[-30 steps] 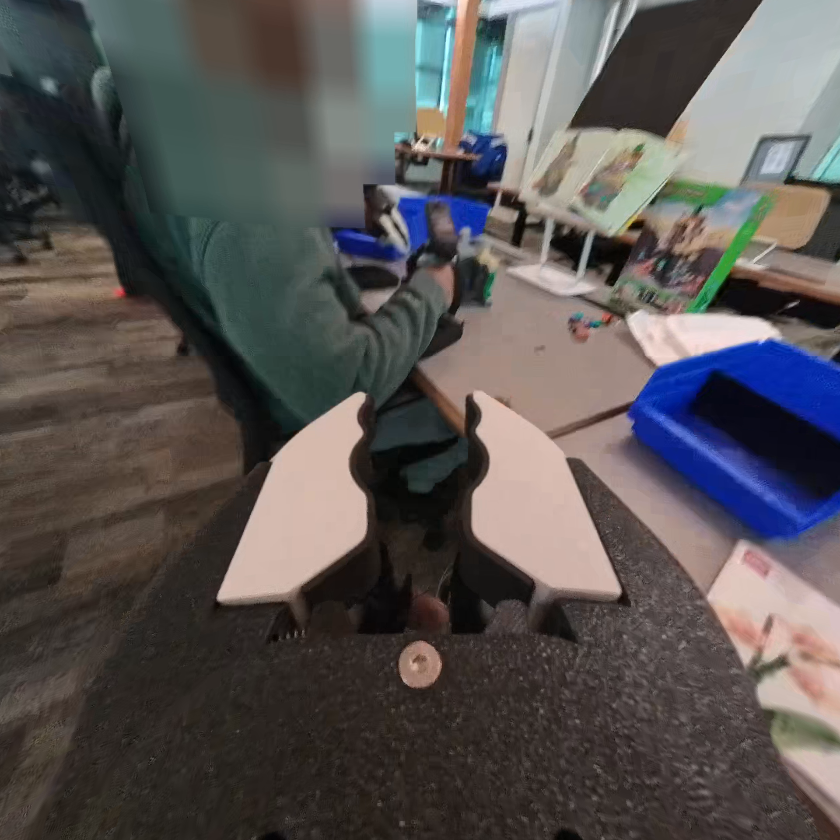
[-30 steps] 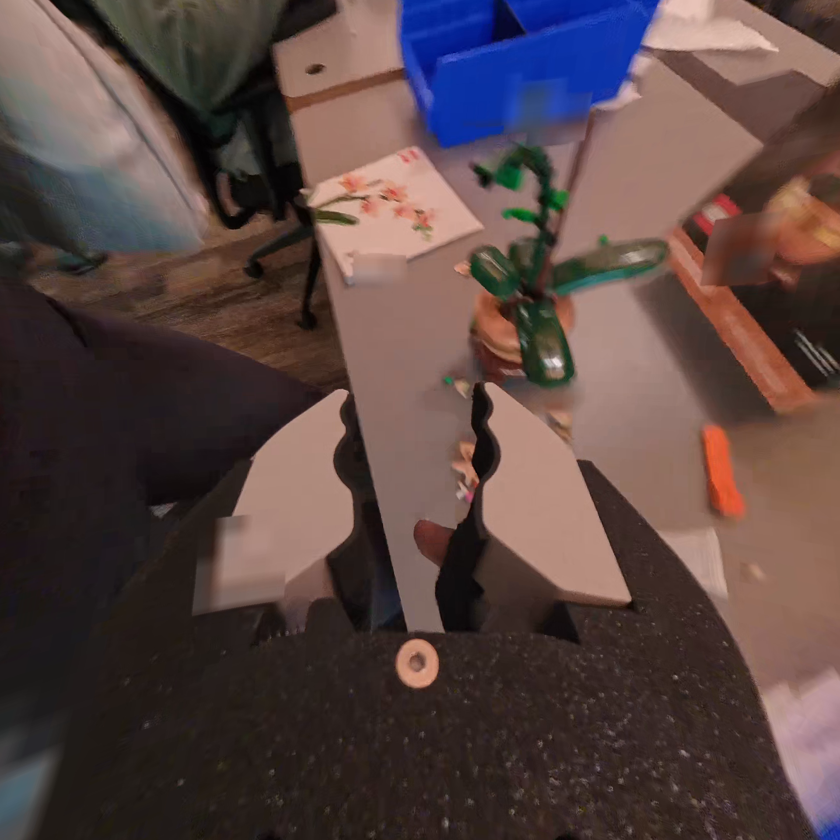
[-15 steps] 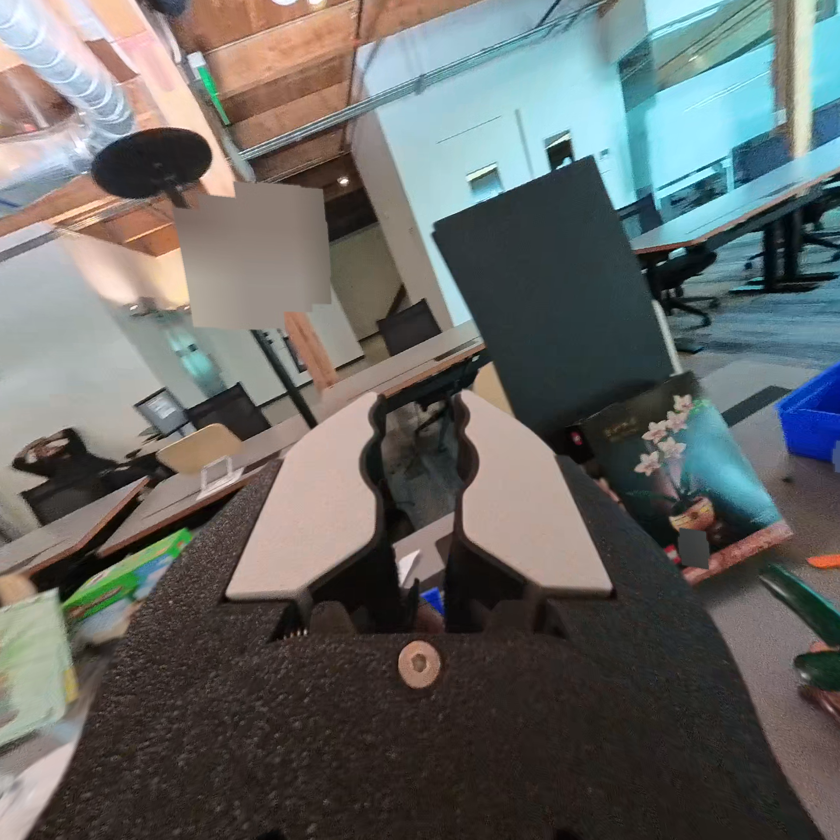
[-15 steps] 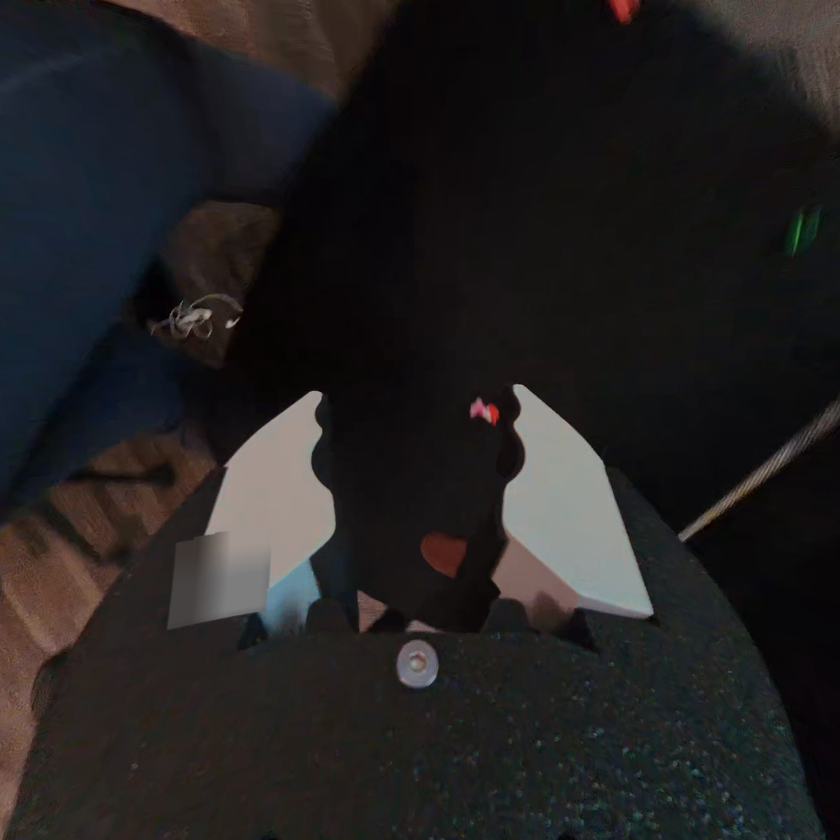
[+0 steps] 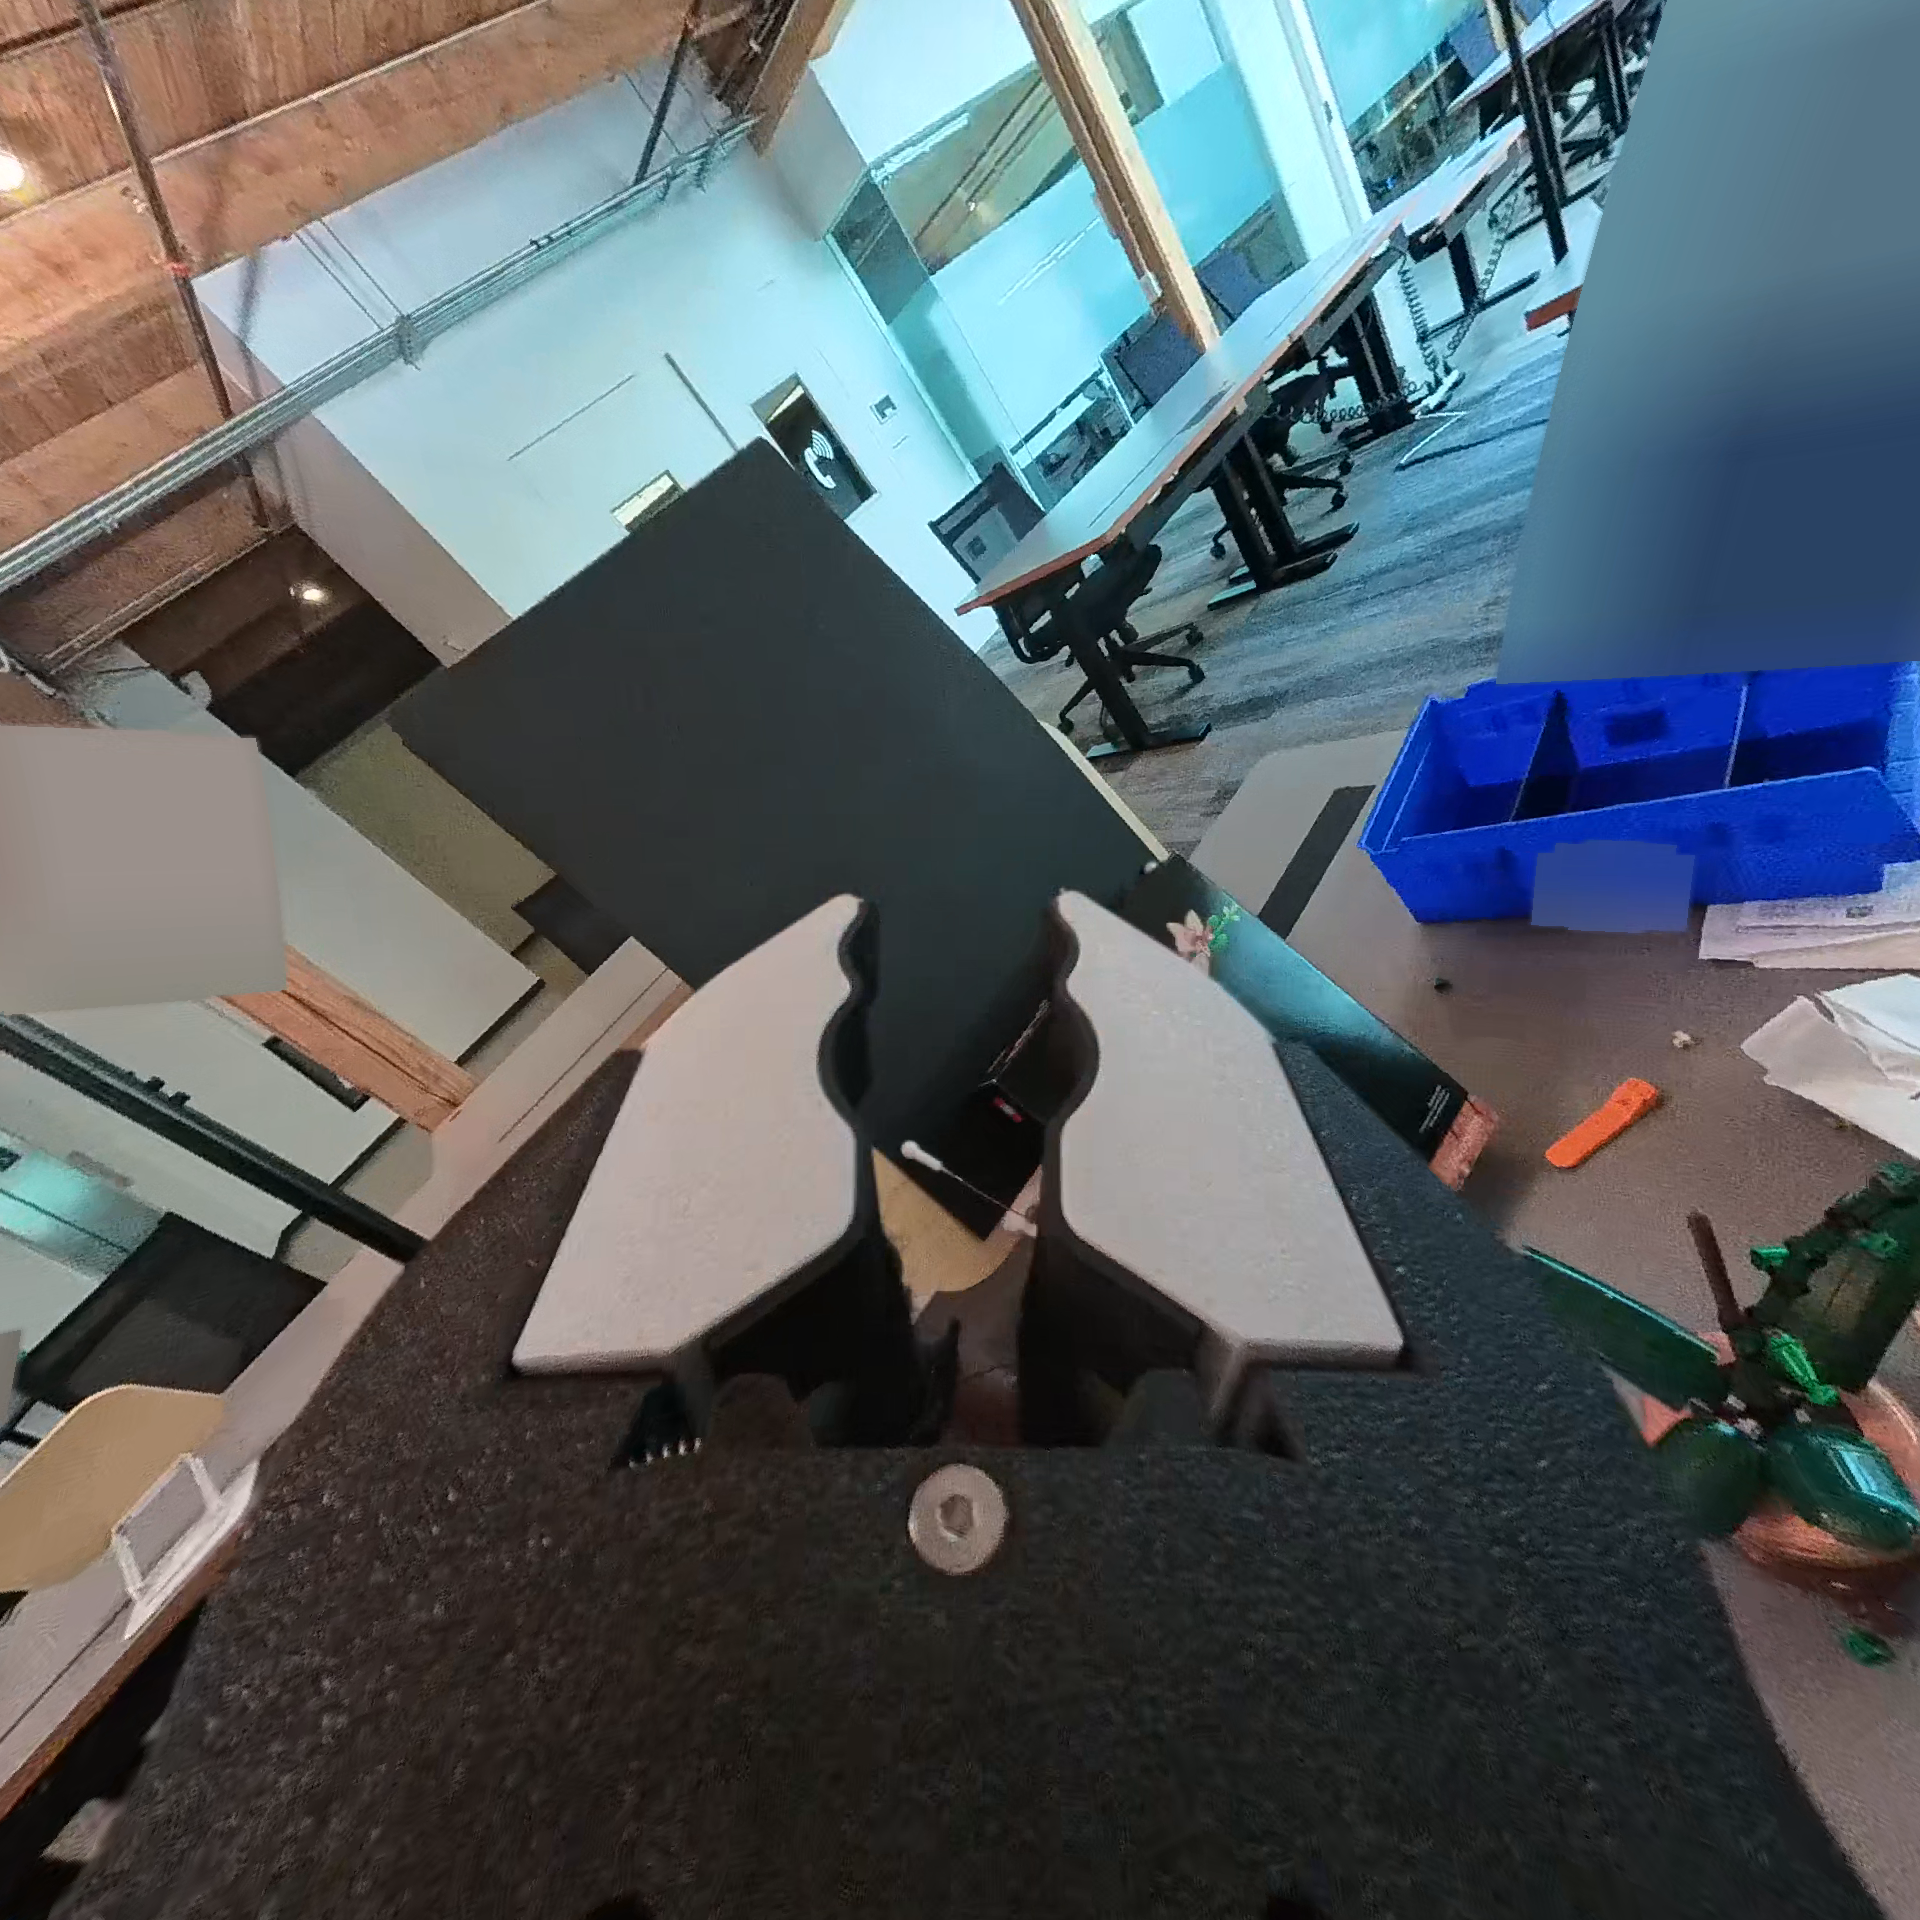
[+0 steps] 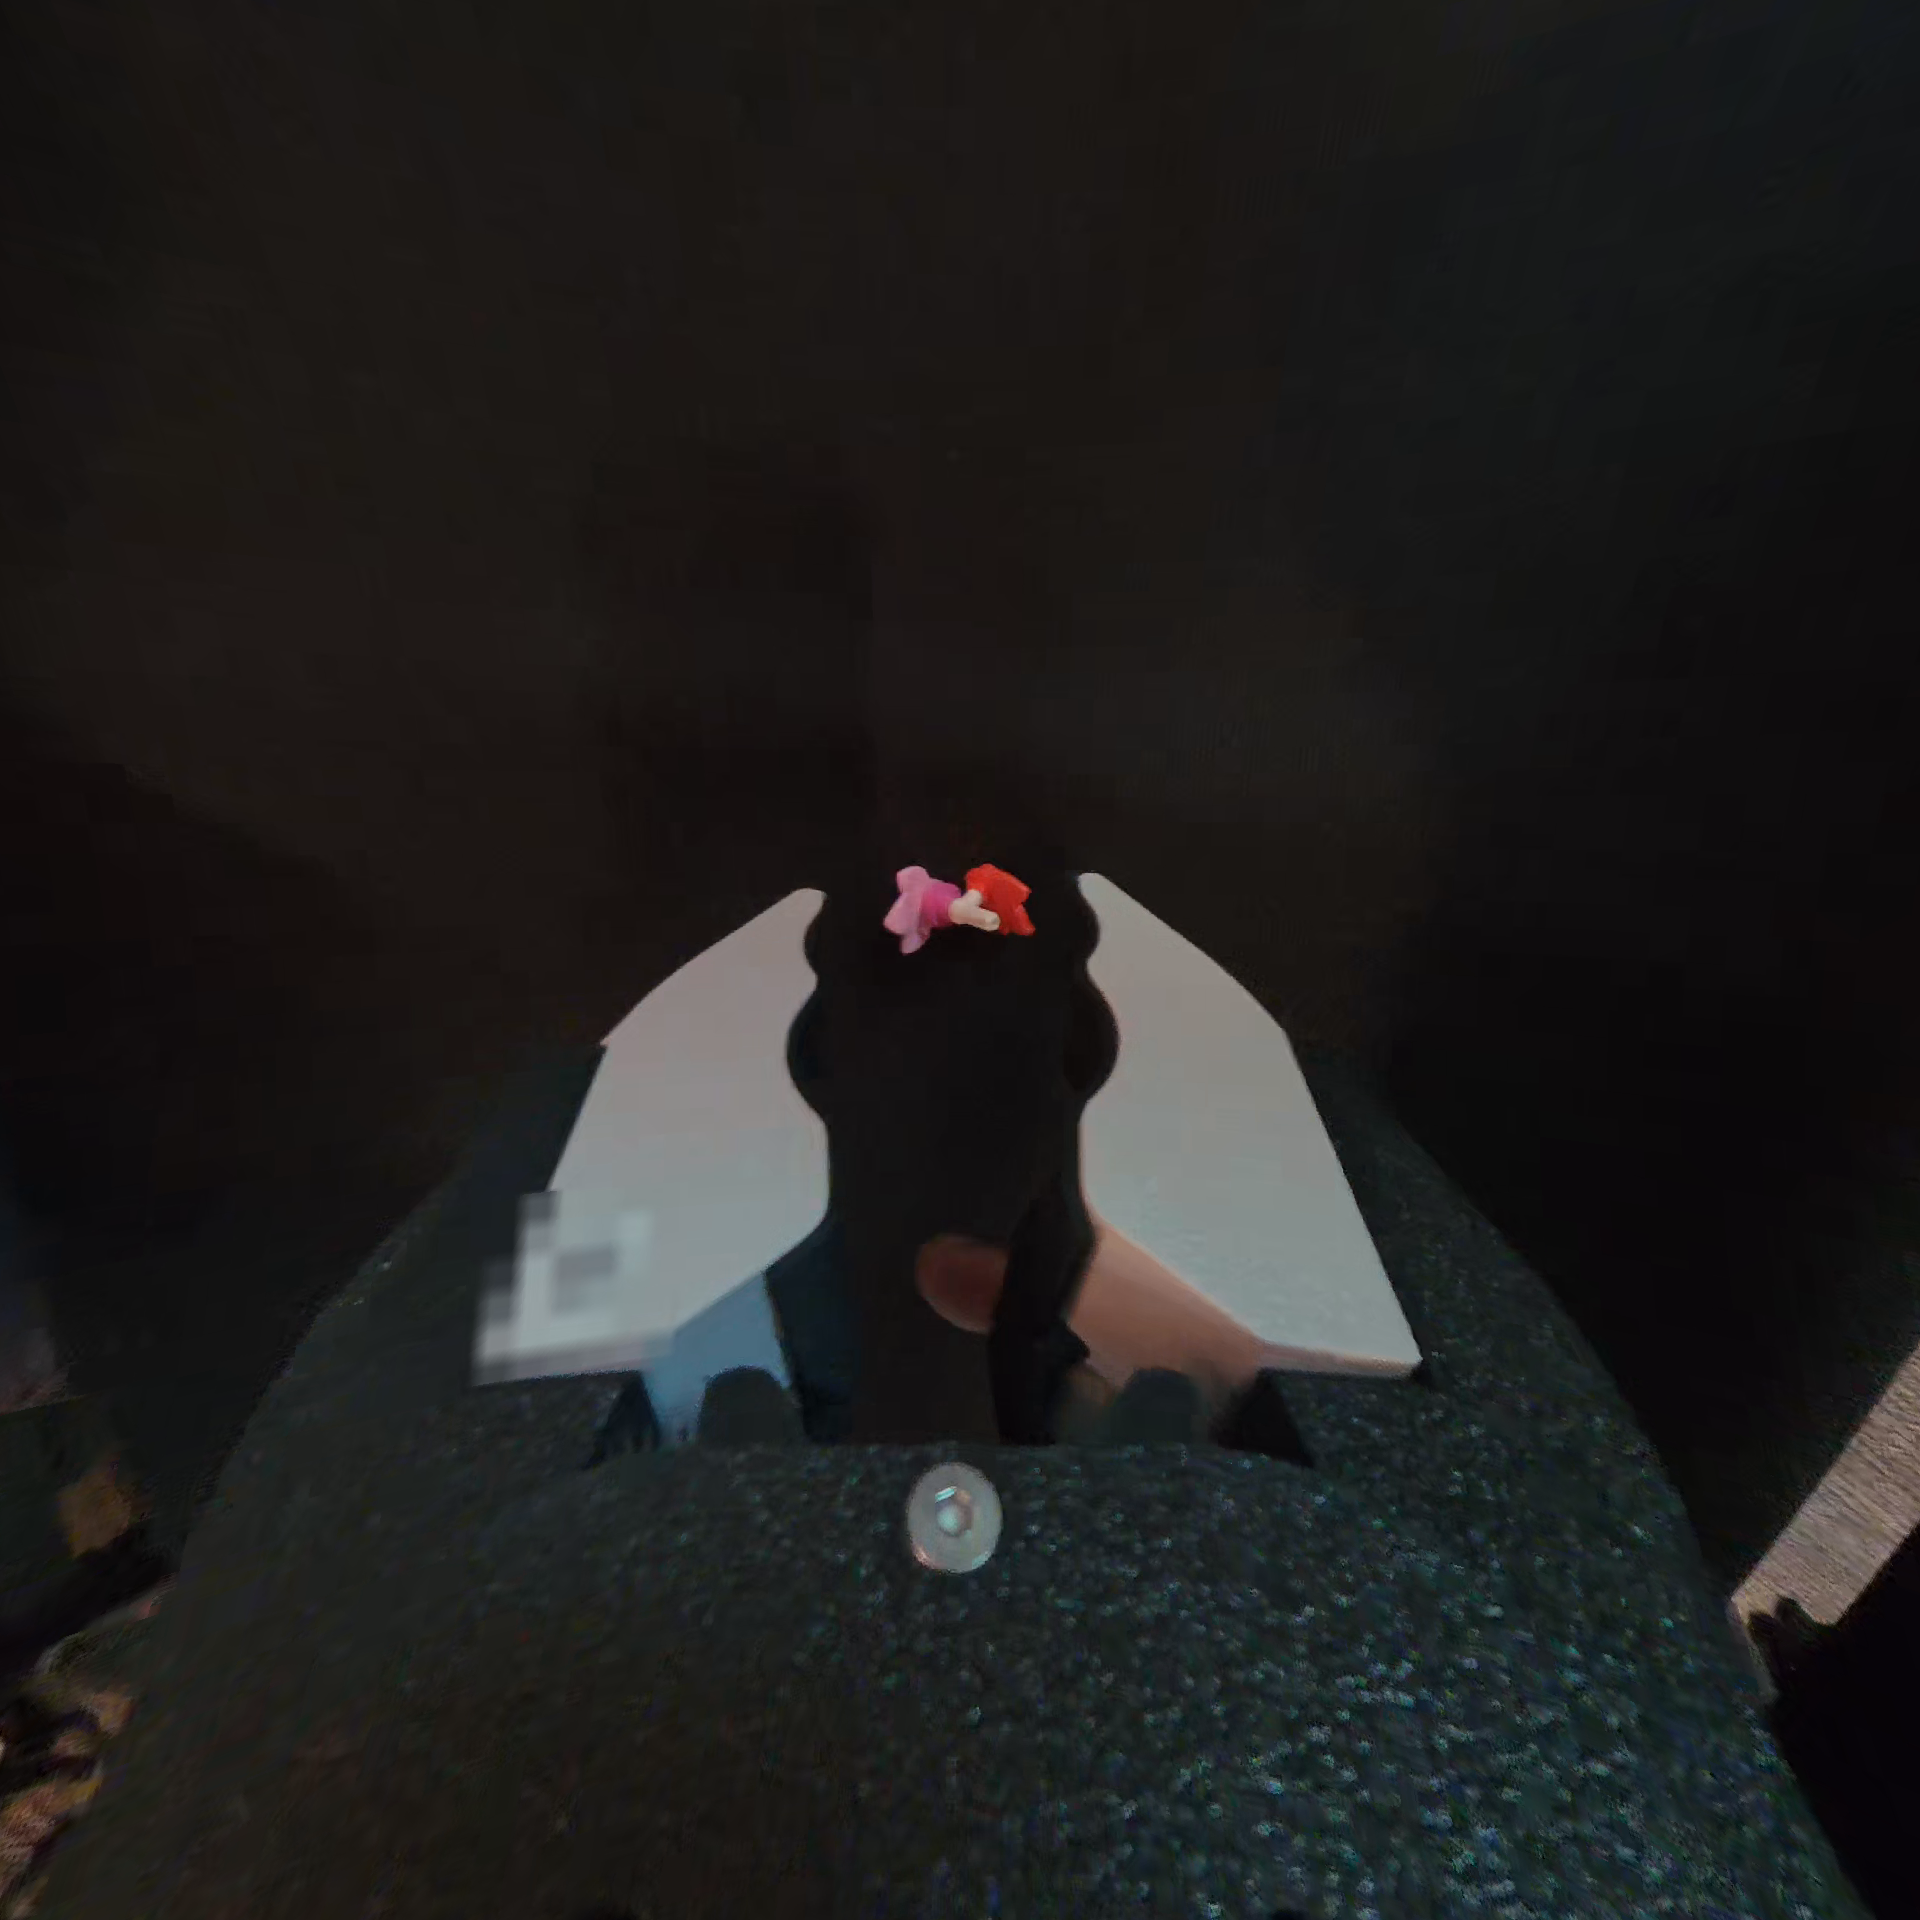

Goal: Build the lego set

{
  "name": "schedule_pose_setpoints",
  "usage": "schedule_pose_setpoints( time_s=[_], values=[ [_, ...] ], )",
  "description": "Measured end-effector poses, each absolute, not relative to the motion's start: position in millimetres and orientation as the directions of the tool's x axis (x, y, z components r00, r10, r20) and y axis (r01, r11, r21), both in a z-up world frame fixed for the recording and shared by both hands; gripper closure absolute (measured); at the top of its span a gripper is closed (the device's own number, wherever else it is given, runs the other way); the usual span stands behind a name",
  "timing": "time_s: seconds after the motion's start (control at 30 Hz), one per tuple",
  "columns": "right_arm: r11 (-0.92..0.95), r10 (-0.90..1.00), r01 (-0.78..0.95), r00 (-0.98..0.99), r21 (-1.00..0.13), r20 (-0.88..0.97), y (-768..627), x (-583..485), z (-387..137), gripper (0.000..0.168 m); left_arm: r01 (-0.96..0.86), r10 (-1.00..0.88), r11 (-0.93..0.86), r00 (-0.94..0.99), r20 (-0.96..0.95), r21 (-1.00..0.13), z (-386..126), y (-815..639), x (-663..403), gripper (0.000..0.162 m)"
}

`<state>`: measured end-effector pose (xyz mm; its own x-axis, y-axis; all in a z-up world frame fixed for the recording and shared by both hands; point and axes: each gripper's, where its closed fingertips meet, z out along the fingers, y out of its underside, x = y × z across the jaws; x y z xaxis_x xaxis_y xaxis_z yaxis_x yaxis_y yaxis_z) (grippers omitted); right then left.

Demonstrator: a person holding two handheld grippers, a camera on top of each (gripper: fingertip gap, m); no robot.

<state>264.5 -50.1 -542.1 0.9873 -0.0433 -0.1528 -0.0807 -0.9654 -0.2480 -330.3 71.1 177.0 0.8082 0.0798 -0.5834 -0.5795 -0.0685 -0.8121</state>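
Note:
In the right wrist view, a small pink and red lego piece (image 6: pixel 956 909) lies on a dark, nearly black surface (image 6: pixel 935 416). My right gripper (image 6: pixel 951 888) is open, and the piece sits between its fingertips without touching either one. In the left wrist view, my left gripper (image 5: pixel 961 914) is open and empty, held up in the air and pointing over the table's far edge. The part-built green lego plant in its brown pot (image 5: pixel 1787 1423) stands on the grey table (image 5: pixel 1558 1018) to the right of the left gripper.
A blue divided bin (image 5: pixel 1642 810) stands at the back right of the table. The dark lego box (image 5: pixel 1320 1018) lies just past the left fingers. An orange brick separator (image 5: pixel 1600 1122) and white papers (image 5: pixel 1849 1039) lie beyond the plant. A black panel (image 5: pixel 727 727) stands behind.
The right gripper has swung from the table down to the dark surface. It closed in on the pink and red piece with its jaws narrowing. The left view has swung right.

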Motion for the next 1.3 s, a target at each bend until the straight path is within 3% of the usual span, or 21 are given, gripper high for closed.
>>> schedule_pose_setpoints(
  time_s=[0.03,0.23,0.33,0.43,0.53,0.63,0.7,0.73,0.8,0.87,0.97,1.07,1.17,1.3],
  values=[
    [-0.972,-0.029,-0.061,0.990,-0.228,-0.140,-51.7,263.7,-546.5,0.135,-0.581,0.084,-0.074,0.806,-0.586,-0.810,177.8,70.6,-331.4,0.133],
    [-0.962,-0.056,-0.084,0.992,-0.261,-0.115,-39.9,269.7,-527.1,0.143,-0.597,0.109,-0.099,0.789,-0.605,-0.796,186.1,67.7,-336.9,0.133],
    [-0.852,0.030,-0.065,0.985,-0.520,-0.172,33.4,242.0,-423.2,0.144,-0.597,0.134,-0.081,0.787,-0.602,-0.798,196.2,66.0,-338.6,0.133],
    [-0.600,0.351,0.062,0.917,-0.797,-0.193,120.4,149.6,-272.9,0.143,-0.550,0.176,-0.026,0.820,-0.545,-0.835,206.1,69.3,-342.4,0.133],
    [-0.422,0.576,0.172,0.809,-0.890,-0.116,174.9,58.7,-203.4,0.143,-0.528,0.189,0.023,0.836,-0.515,-0.849,212.5,77.8,-340.3,0.133],
    [-0.488,0.631,0.275,0.767,-0.828,-0.117,208.9,6.8,-228.3,0.142,-0.512,0.203,0.070,0.847,-0.491,-0.856,221.4,81.9,-336.8,0.133],
    [-0.538,0.626,0.319,0.771,-0.781,-0.117,216.4,-5.4,-249.5,0.106,-0.498,0.223,0.076,0.853,-0.472,-0.864,222.9,80.9,-340.6,0.133],
    [-0.531,0.609,0.288,0.784,-0.797,-0.123,218.3,-4.5,-246.9,0.099,-0.492,0.233,0.071,0.854,-0.465,-0.868,221.7,79.9,-344.1,0.134],
    [-0.462,0.528,0.101,0.829,-0.881,-0.182,217.7,15.1,-221.2,0.110,-0.479,0.259,0.043,0.853,-0.453,-0.877,216.3,78.4,-354.0,0.134],
    [-0.452,0.355,-0.129,0.881,-0.883,-0.311,206.9,64.7,-216.6,0.112,-0.454,0.278,0.026,0.859,-0.429,-0.891,210.8,80.2,-363.0,0.134],
    [-0.562,-0.054,-0.336,0.927,-0.755,-0.372,168.3,180.9,-293.4,0.106,-0.422,0.272,0.013,0.874,-0.403,-0.906,205.5,94.0,-367.2,0.135],
    [-0.606,-0.394,-0.415,0.898,-0.679,-0.198,121.7,312.7,-387.2,0.115,-0.411,0.245,0.002,0.884,-0.398,-0.911,203.2,113.9,-364.7,0.135],
    [-0.733,-0.428,-0.396,0.900,-0.553,-0.078,98.5,376.5,-461.2,0.115,-0.360,0.241,0.014,0.907,-0.346,-0.933,207.8,131.0,-365.6,0.135],
    [-0.794,-0.344,-0.323,0.937,-0.515,-0.056,120.0,395.5,-500.3,0.116,-0.236,0.267,-0.033,0.934,-0.236,-0.971,203.0,146.6,-375.7,0.134]
  ],
)
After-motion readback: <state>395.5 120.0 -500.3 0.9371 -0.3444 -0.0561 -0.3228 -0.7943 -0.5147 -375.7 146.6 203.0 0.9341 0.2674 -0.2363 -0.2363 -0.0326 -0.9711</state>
